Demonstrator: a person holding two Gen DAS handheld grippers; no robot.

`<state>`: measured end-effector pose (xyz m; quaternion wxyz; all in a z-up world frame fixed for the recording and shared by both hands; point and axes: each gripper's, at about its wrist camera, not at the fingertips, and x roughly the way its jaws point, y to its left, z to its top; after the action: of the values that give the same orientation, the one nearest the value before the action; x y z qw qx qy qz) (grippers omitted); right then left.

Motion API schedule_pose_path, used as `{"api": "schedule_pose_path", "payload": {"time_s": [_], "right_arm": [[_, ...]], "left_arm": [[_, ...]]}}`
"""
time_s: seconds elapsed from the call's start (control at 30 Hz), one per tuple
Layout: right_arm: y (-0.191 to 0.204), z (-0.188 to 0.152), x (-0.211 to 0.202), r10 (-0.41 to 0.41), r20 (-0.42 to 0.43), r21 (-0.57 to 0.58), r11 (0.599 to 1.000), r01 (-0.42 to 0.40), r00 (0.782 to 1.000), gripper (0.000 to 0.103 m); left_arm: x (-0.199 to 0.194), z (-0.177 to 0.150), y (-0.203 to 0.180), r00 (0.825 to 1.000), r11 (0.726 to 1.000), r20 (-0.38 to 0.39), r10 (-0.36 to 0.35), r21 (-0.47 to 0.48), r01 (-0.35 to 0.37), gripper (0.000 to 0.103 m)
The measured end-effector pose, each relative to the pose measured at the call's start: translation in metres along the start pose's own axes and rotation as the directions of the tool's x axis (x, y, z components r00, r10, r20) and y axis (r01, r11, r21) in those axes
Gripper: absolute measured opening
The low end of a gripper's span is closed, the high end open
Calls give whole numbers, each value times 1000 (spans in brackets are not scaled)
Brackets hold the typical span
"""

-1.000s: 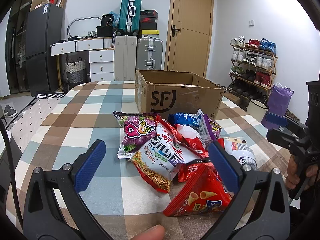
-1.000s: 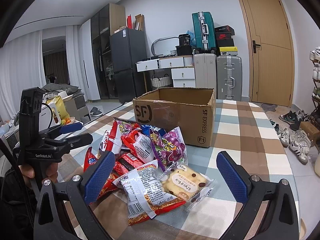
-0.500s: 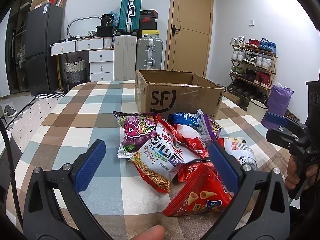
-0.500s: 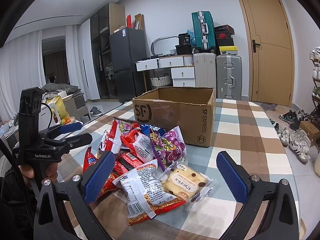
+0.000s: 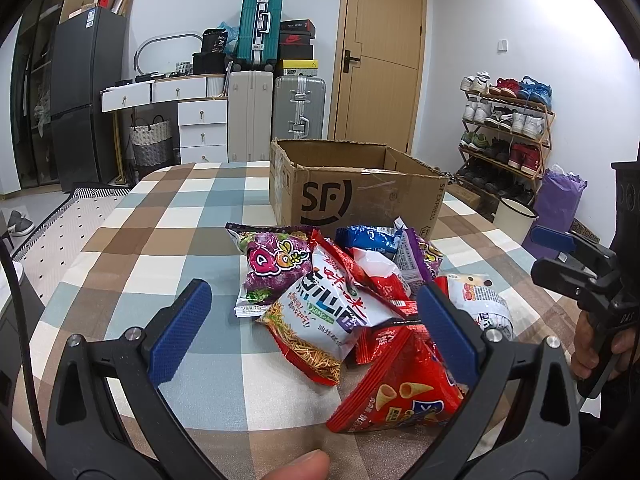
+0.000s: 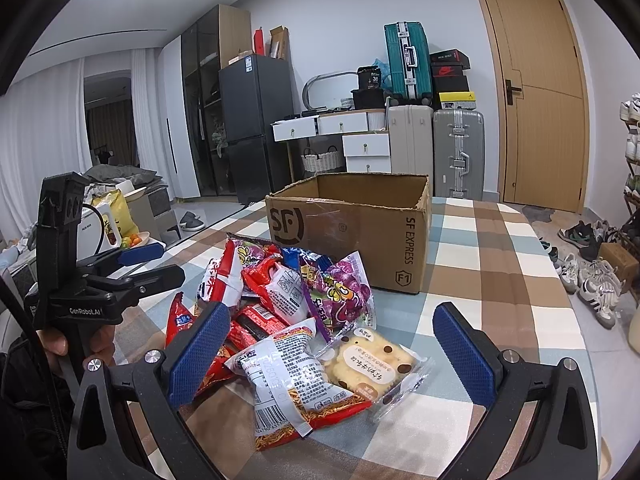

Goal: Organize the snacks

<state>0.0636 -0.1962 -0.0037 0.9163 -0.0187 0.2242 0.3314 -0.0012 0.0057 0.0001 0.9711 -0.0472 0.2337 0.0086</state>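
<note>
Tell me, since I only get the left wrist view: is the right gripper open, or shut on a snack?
Observer: Open. The right gripper has its blue pads wide apart and nothing is clamped between them.
Operator: Which snack lies nearest to it?
Observer: A spotted cake in a clear wrapper. It lies flat on the tablecloth beside a noodle pack.
Operator: Where is the left gripper relative to the snacks?
Observer: The left gripper is off to the side of the snack pile, touching no packet. A hand grips its handle.
</note>
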Motion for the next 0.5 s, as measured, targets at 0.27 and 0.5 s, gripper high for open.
{"api": "schedule_pose_path", "payload": {"time_s": [0.27, 0.5], "right_arm": [[0, -4, 5, -13, -10, 1, 1000, 13, 1000, 103], [-1, -4, 8, -20, -28, 3, 1000, 20, 999, 103]], "left_arm": [[2, -1, -1, 1000, 1000, 2, 4, 6, -4, 102], [3, -1, -2, 1000, 1000, -3, 12, 2, -12, 102]]}}
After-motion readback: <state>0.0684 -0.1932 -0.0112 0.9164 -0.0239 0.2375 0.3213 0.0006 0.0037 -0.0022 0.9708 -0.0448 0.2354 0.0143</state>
